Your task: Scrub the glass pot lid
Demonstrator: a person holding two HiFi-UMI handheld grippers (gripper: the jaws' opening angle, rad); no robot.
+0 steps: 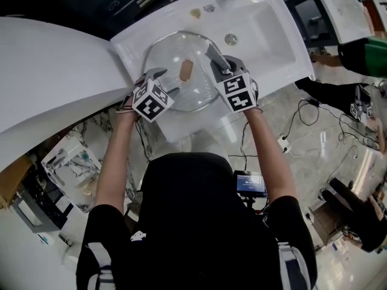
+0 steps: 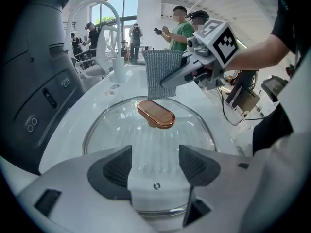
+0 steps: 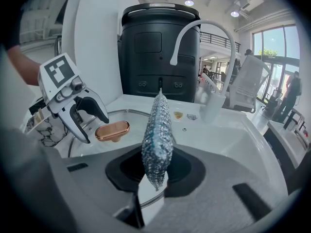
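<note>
**A:** Lid [image 1: 181, 80] position, please? And how much of the scrubbing is done?

**B:** It lies flat on the left part of the white sink [image 1: 275, 32], with its copper-coloured knob [image 2: 155, 113] facing up. I would say the work is only at its start. I see no foam and no wet streaks on the glass, though on clear glass this is hard to judge.

**A:** What do the grippers hold?

**B:** The right gripper [image 3: 156, 166] has its fingers clenched on a silver mesh scourer [image 3: 158, 135], which stands up between them. It hangs over the far side of the lid, just beside the knob. I cannot tell if it touches the glass.

**A:** And the other one?

**B:** The left gripper [image 2: 155, 166] has its fingers released and wide apart, with nothing between them. It is at the near rim of the lid.

**A:** So what is left?

**B:** In my opinion almost everything: steady the lid, then rub the whole surface and around the knob.
</note>
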